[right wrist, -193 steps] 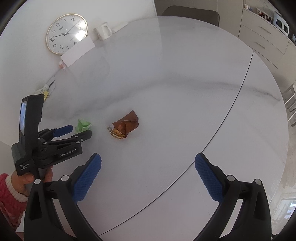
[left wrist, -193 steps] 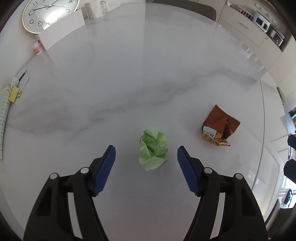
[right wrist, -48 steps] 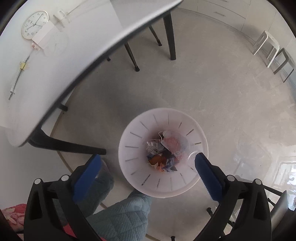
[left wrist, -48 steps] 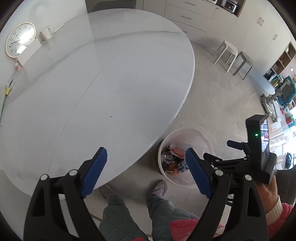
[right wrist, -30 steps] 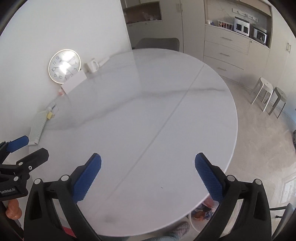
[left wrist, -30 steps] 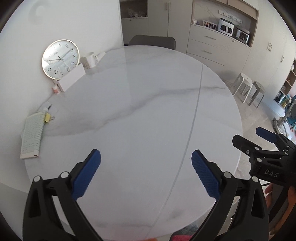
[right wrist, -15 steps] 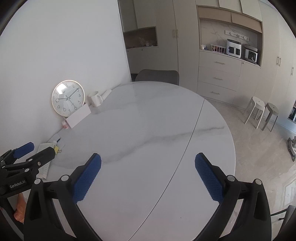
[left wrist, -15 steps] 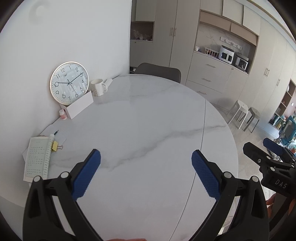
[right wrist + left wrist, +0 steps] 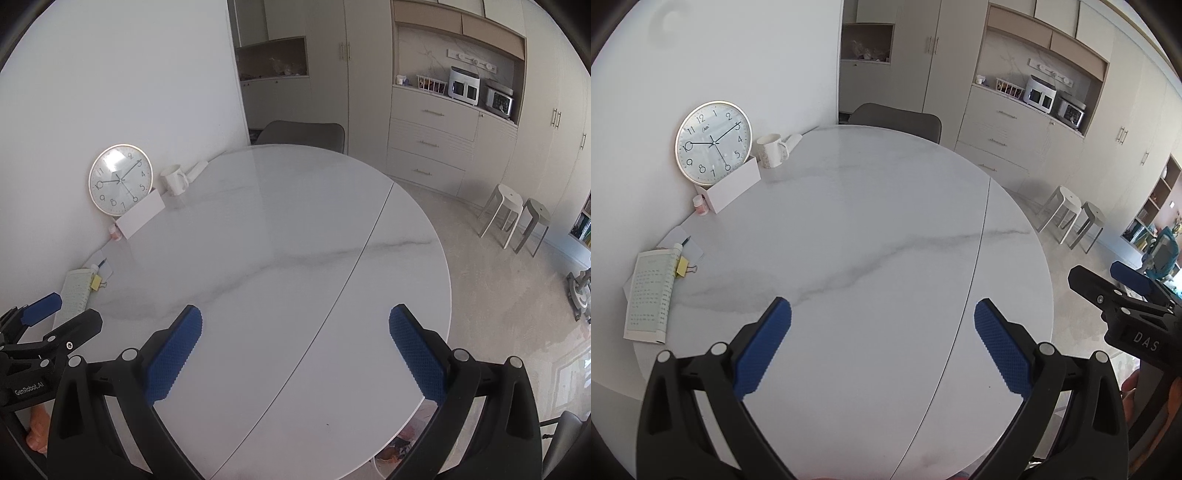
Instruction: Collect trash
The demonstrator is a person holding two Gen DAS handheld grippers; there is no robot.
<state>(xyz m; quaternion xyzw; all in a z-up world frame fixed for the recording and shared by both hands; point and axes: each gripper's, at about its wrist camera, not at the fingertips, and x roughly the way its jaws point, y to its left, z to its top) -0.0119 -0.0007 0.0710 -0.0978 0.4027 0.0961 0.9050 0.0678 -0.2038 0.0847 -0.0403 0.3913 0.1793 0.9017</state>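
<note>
- Left wrist view, setting: round white marble table against a white wall, kitchen cabinets behind.
- Table contents: clock, mug, white box, booklet with a yellow clip, all at the wall edge; no trash on the top.
- Left gripper: jaws wide apart, nothing held.
- Right wrist view, setting: same table, two stools on the floor.
- Right gripper: jaws wide apart, empty.
- Trash: coloured scraps below the near table edge (apparently in a bin; mostly hidden). Long axis and heading cannot be told.
- Risk: the booklet or clip could be mistaken for trash.
</note>
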